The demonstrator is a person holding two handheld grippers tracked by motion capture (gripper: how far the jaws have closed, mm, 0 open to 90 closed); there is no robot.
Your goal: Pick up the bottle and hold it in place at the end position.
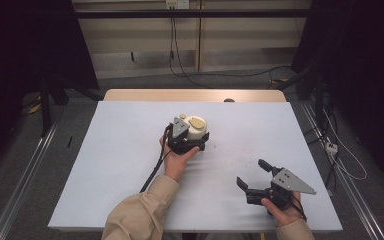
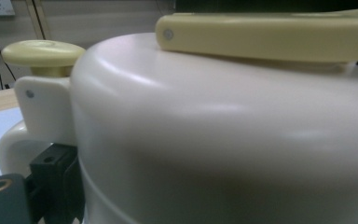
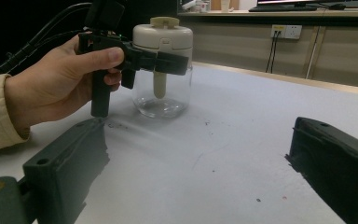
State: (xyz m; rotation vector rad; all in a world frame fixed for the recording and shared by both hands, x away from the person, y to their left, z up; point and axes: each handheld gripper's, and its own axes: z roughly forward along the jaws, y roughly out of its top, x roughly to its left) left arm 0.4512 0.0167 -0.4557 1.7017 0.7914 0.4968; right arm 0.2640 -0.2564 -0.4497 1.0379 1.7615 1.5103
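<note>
Glass jar (image 3: 162, 95), smooth cream lid (image 3: 163, 35)

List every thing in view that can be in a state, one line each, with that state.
Clear glass jar with cream plastic lid: upright on the table, lid on, nothing visible inside but a cream stem hanging from the lid.
Pale yellow handle on the lid: lying flat.
Left gripper: jaws at the jar's lid; a firm clamp cannot be told.
Right gripper: open, holding nothing.

A pale grey-blue tabletop (image 1: 120, 165) carries a clear jar (image 3: 162, 95) with a cream lid near its centre, towards the far edge.
</note>
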